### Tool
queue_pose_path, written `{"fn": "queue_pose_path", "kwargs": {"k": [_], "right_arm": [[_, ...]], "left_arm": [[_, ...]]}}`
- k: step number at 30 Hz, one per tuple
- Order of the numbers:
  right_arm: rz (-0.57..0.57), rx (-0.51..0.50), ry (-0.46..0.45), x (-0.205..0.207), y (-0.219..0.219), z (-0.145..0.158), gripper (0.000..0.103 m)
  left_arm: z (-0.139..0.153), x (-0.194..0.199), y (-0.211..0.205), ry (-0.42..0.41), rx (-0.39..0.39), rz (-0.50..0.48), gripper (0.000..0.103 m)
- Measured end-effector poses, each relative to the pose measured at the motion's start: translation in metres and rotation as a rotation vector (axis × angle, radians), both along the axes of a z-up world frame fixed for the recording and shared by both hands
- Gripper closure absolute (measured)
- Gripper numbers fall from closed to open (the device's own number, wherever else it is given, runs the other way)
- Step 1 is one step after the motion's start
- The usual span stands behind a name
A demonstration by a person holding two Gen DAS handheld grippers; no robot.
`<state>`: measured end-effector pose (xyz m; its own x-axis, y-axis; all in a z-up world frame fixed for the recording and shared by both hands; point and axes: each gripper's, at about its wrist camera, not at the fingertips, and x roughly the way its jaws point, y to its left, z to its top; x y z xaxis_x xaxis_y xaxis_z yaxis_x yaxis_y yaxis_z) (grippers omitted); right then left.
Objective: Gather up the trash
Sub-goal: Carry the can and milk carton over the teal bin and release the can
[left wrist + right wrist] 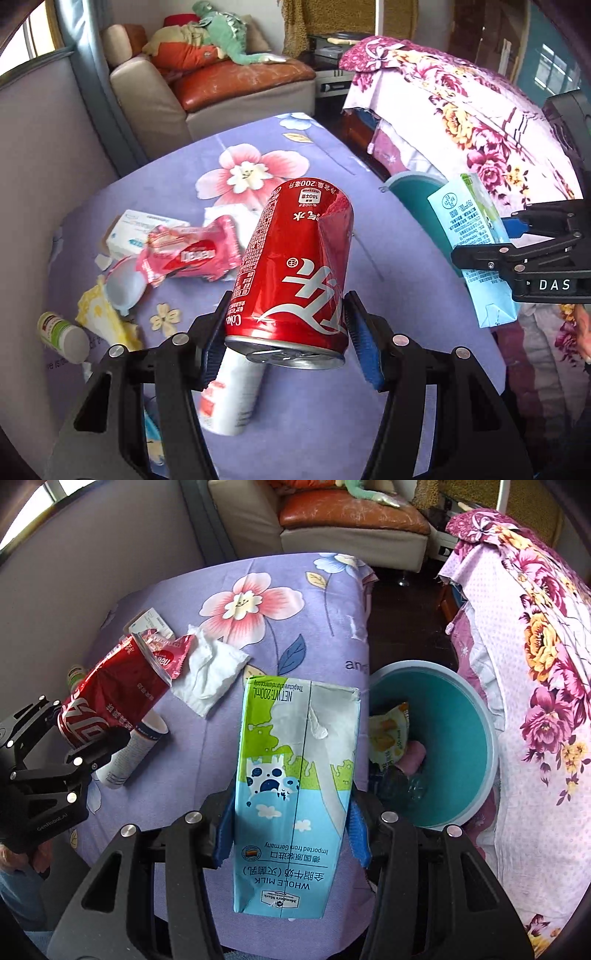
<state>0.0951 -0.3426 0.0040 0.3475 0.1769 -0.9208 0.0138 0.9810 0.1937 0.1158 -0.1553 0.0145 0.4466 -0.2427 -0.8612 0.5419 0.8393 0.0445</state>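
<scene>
My left gripper (286,332) is shut on a dented red cola can (295,273), held above the purple flowered tablecloth (325,155); the can (110,694) also shows at the left of the right wrist view. My right gripper (291,819) is shut on a blue and green whole-milk carton (295,794), lifted over the table's right edge beside the teal bin (458,716). The carton (469,236) and right gripper (480,254) appear at the right of the left wrist view. Inside the bin lie a yellow snack bag (389,734) and a pink scrap.
On the cloth lie a pink wrapper (188,254), a white medicine box (144,229), a paper cup (136,746), a white tissue (210,672), a small bottle (62,336) and yellow paper (103,314). A flowered bedspread (535,664) hangs right of the bin; a sofa (221,81) stands behind.
</scene>
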Motion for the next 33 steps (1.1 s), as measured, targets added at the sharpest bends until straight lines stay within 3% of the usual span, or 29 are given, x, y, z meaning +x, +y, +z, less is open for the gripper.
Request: {"fn": "queue_pose_path", "kwargs": {"k": [14, 33], "right_arm": [[-0.205, 0.038, -0.012, -0.026, -0.116, -0.023, 0.055], [-0.299, 0.034, 0.034, -0.019, -0.168, -0.055, 0.055]], "left_arm": [[-0.039, 0.008, -0.132, 0.078, 0.047, -0.138, 0.043], [-0.076, 0.031, -0.192, 0.125, 0.062, -0.205, 0.042]]}}
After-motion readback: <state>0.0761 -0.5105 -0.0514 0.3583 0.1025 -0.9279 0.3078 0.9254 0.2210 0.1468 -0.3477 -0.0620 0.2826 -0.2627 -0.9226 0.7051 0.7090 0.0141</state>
